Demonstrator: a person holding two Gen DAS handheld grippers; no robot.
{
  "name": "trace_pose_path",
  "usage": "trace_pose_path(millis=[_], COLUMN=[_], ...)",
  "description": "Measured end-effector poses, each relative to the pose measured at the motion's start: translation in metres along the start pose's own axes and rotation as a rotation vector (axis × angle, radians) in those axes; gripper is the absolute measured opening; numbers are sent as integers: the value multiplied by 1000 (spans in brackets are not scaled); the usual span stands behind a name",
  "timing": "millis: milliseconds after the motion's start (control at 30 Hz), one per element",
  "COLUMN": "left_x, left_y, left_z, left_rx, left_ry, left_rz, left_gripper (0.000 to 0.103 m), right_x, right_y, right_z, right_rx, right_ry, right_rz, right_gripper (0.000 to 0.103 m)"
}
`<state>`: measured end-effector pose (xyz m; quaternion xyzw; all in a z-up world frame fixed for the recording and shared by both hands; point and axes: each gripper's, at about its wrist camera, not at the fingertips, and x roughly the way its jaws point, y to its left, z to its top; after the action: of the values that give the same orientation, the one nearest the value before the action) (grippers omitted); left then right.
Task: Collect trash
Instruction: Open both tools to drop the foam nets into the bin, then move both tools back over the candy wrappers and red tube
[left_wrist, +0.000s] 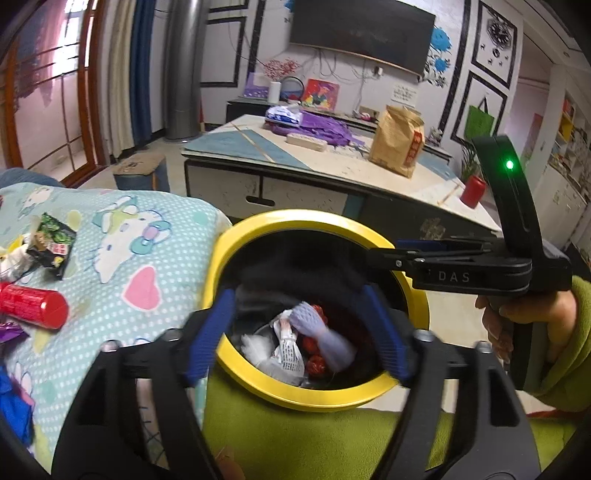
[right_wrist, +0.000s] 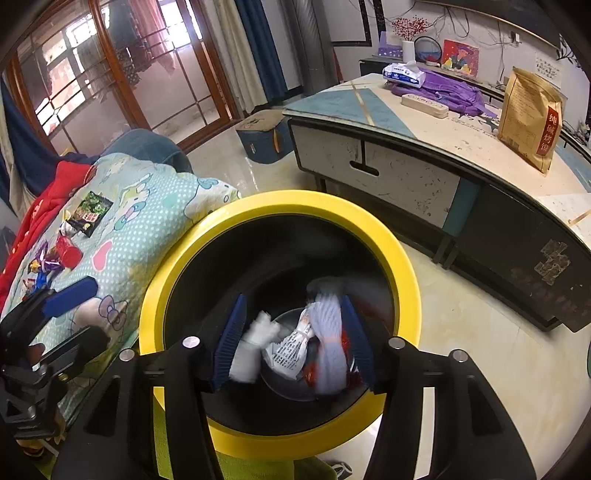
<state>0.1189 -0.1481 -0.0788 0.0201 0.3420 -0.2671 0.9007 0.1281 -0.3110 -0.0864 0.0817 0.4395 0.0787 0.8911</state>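
A black trash bin with a yellow rim (left_wrist: 306, 218) (right_wrist: 295, 201) stands beside the bed. Inside lie a pale purple foam net (left_wrist: 321, 332) (right_wrist: 328, 332), a printed white wrapper (left_wrist: 290, 350) (right_wrist: 291, 350), white paper and red pieces. My left gripper (left_wrist: 299, 314) hangs open over the bin's mouth with nothing between its blue pads. My right gripper (right_wrist: 295, 314) is open over the bin too; the blurred foam net lies below, close to its right pad. On the blanket lie a red can (left_wrist: 33, 304) (right_wrist: 68, 251), a green-black snack packet (left_wrist: 55, 243) (right_wrist: 90, 212) and small wrappers (right_wrist: 42, 267).
A low table (left_wrist: 332, 170) (right_wrist: 461, 144) behind the bin carries a brown paper bag (left_wrist: 397, 144), purple cloth, a tissue pack and a red can (left_wrist: 474, 190). A padded stool (right_wrist: 264, 136) stands on the tiled floor. A hand in a green sleeve (left_wrist: 554, 332) holds the right gripper.
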Motion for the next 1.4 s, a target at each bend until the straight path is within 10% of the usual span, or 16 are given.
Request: trace_pose_path(millis=[167,1400], left_x=[-10,-98], left_y=[7,68], left_z=[2,4], left_rx=[-30,-168], left_ry=[-29,-200], left_rz=[22,244], left_gripper=[92,92], right_x=[-5,-58], right_y=[1,85], right_z=[2,9], right_rx=[1,-141], right_ry=[-22,-232], right_rz=[0,137], right_gripper=[61,66])
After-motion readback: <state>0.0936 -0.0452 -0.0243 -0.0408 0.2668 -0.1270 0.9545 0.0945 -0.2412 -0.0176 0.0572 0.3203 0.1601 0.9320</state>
